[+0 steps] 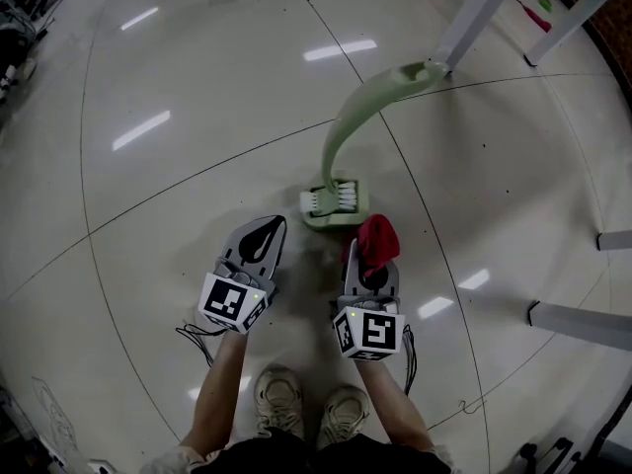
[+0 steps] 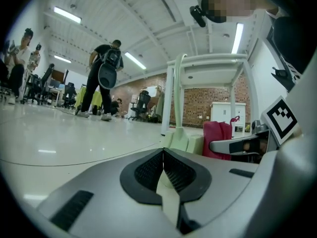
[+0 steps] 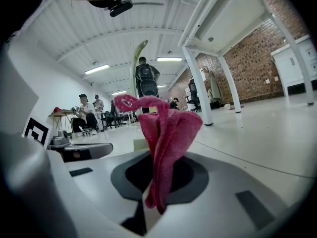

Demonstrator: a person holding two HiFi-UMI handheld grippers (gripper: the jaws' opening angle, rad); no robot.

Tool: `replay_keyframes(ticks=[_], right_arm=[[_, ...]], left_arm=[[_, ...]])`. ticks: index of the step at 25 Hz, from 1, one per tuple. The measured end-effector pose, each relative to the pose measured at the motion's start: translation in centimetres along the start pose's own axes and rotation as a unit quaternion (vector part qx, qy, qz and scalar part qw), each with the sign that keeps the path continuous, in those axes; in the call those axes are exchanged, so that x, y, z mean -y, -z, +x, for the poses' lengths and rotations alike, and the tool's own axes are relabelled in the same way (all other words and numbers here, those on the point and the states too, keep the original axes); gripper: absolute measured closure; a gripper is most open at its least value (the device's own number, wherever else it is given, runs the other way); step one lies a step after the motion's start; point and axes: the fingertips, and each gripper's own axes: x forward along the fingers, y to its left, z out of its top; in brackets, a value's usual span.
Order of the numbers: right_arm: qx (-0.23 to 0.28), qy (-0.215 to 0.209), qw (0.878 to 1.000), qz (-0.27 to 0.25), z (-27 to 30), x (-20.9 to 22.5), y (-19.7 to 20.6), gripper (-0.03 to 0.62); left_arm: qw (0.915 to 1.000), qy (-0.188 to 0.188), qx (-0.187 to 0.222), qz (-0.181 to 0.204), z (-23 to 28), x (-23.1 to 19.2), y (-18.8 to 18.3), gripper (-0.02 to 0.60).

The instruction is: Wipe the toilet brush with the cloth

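**Both grippers low at the brush, cloth in the right**

Left gripper (image 2: 163, 151): my jaws are together. The pads meet along one seam and nothing sits between them. It points almost level, low over the floor (image 1: 168, 77), towards the toilet brush (image 1: 342, 134).

Right gripper (image 3: 157, 180): my jaws are clamped on the cloth (image 3: 167, 133). The cloth is red-pink and bunched. It is pinched near its lower edge, and the rest stands up above the pads in a loose fold.

Toilet brush: pale green, on the glossy floor just ahead of both grippers.
- In the head view, its wide lower end with the white bristles lies between and just beyond my two sets of tips, nearer the right.
- The cloth is just beside the near right corner of that end. I cannot tell whether they touch.
- The handle curves away from the lower end towards a white table leg (image 1: 476, 13).
- The handle's top shows next to the foot of that leg. I cannot tell whether they are in contact.

The left gripper view has the pale green lower end just left of the cloth, with the right gripper beyond it at the right edge.

The grippers are side by side and apart, and my shoes (image 1: 306, 403) are under them. People, chairs and a brick wall (image 2: 208, 108) are well off in the background.
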Motion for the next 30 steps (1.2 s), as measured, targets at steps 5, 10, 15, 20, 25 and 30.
replay_keyframes(ticks=[5, 10, 15, 20, 25, 30], right_arm=[[0.01, 0.005, 1.0, -0.008, -0.2, -1.1, -0.3, 0.563], [0.011, -0.01, 1.0, -0.027, 0.1, -3.0, 0.1, 0.563], [0.017, -0.034, 0.998, -0.049, 1.1, -5.5, 0.3, 0.563], [0.004, -0.042, 0.998, -0.052, 1.5, -6.4, 0.9, 0.563], [0.021, -0.066, 0.996, -0.057, 2.3, -8.5, 0.9, 0.563], [-0.002, -0.091, 0.994, -0.058, 3.0, -9.5, 1.1, 0.563]], left_arm=[[0.9999, -0.006, 0.0, -0.008, 0.1, -0.4, 0.4, 0.578], [0.9999, -0.009, 0.004, -0.004, 0.2, -0.3, 0.3, 0.578], [0.9997, -0.022, 0.012, -0.001, -0.4, -1.5, -0.3, 0.578], [0.9991, -0.04, 0.015, -0.006, -1.2, -2.5, -0.3, 0.578], [0.9986, -0.05, 0.015, -0.006, -1.8, -3.2, -0.2, 0.578], [0.9983, -0.055, 0.017, -0.007, -2.2, -3.6, -0.6, 0.578]])
